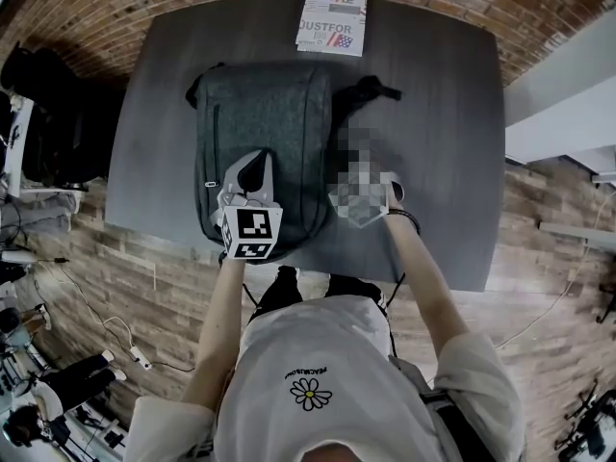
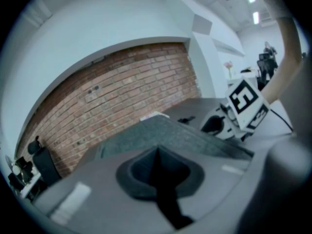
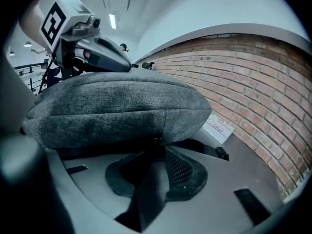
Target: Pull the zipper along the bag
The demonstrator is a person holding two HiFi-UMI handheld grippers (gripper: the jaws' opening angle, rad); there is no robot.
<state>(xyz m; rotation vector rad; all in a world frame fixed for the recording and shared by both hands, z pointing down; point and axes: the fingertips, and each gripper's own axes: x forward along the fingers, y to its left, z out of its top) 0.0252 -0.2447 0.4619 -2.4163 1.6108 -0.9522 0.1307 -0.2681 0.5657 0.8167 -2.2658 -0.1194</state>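
A grey fabric backpack (image 1: 269, 114) lies flat on the dark table (image 1: 438, 114). My left gripper (image 1: 254, 166) rests on the bag's near top; in the left gripper view its jaws (image 2: 157, 152) are closed together on a raised fold of the bag (image 2: 161, 128). My right gripper (image 1: 351, 195) is at the bag's right side, partly under a mosaic patch. In the right gripper view its jaws (image 3: 151, 167) stand apart just below the bag's side seam (image 3: 112, 106). The small metal zipper slider (image 3: 156, 140) sits at their mouth, with a grey strip hanging between the pads, which are not pressing it.
A printed booklet (image 1: 332, 19) lies at the table's far edge against the brick wall. A black strap with a buckle (image 1: 380, 89) trails from the bag's far right corner. Chairs and cables are on the wooden floor at the left.
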